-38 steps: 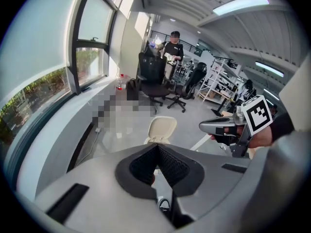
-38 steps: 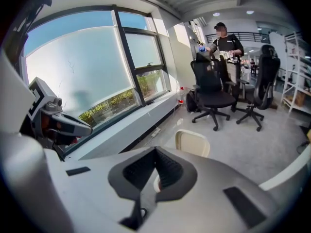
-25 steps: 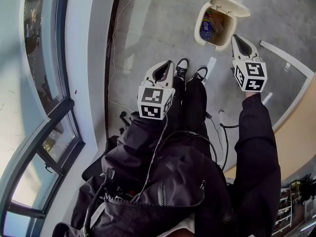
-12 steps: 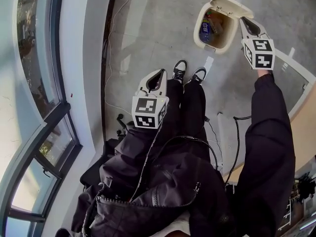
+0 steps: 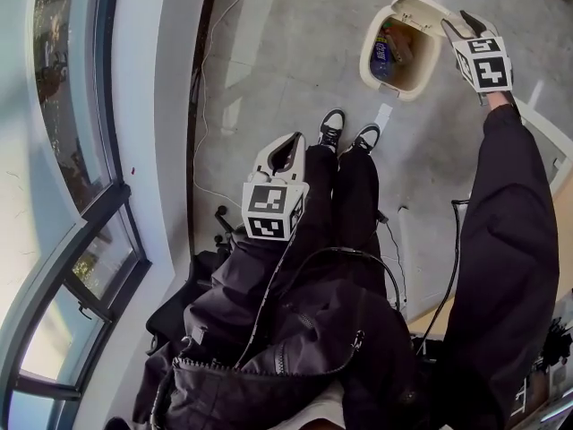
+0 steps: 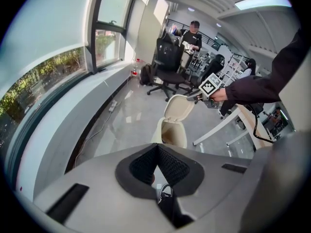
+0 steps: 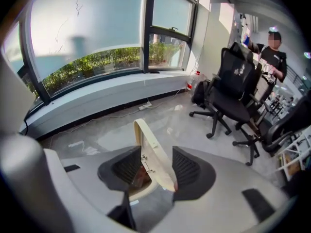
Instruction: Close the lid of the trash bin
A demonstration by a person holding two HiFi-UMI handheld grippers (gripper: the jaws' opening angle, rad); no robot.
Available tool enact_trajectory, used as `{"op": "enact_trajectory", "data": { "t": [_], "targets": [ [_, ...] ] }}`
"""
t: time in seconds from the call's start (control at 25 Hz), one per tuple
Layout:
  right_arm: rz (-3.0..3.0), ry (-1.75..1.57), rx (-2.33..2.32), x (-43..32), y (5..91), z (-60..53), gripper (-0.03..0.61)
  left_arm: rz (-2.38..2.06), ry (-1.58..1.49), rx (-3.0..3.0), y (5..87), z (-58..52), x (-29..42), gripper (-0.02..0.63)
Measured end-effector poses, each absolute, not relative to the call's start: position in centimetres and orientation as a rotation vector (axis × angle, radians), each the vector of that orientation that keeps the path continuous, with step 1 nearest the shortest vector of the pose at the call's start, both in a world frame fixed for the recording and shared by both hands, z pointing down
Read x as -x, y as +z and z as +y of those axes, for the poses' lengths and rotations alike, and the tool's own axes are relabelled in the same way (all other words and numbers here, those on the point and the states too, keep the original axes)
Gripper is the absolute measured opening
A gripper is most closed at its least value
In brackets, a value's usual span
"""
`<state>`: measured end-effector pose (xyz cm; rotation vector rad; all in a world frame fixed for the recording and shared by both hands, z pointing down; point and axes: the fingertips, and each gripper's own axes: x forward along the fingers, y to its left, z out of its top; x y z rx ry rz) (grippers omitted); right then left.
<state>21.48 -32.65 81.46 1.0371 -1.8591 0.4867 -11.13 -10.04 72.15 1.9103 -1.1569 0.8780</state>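
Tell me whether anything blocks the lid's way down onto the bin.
Nothing visible does. The lid stands upright between the opening jaws of the right tongs, and the trash in the bin appears to lie below the rim.

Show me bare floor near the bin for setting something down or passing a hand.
Free: the floor between the wall and the bin, and the narrow strip between bin and shoes. Crowded: right of the bin, where the right gripper, jaws opening, straddles the lid beside the table frame.
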Motion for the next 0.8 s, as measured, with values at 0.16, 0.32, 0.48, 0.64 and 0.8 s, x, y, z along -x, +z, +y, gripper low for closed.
{"op": "enact_trajectory", "data": {
  "t": [0.16, 0.32, 0.48, 0.64, 0.8],
  "targets": [
    [-1.833, 0.503, -0.982, -21.5, 82.4, -32.2, 0.199, -1.162, 0.880, -1.900, 72.4, -9.8, 11.6, 0.000],
    [-1.852, 0.531, -0.956, -20.8, 82.0, -31.1, 0.206, -1.162, 0.877, -1.896, 72.3, -9.8, 11.8, 0.000],
    [-1.879, 0.610, -0.889, -19.5, 82.2, -27.7, 0.215, -1.153, 0.871, -1.901, 72.3, -9.6, 11.5, 0.000],
    [-1.900, 0.661, -0.838, -18.0, 83.1, -24.2, 0.218, -1.144, 0.875, -1.902, 72.7, -9.3, 11.4, 0.000],
    [-1.915, 0.731, -0.807, -16.8, 84.2, -21.6, 0.219, -1.130, 0.881, -1.902, 73.1, -8.6, 11.2, 0.000]
  ]
}}
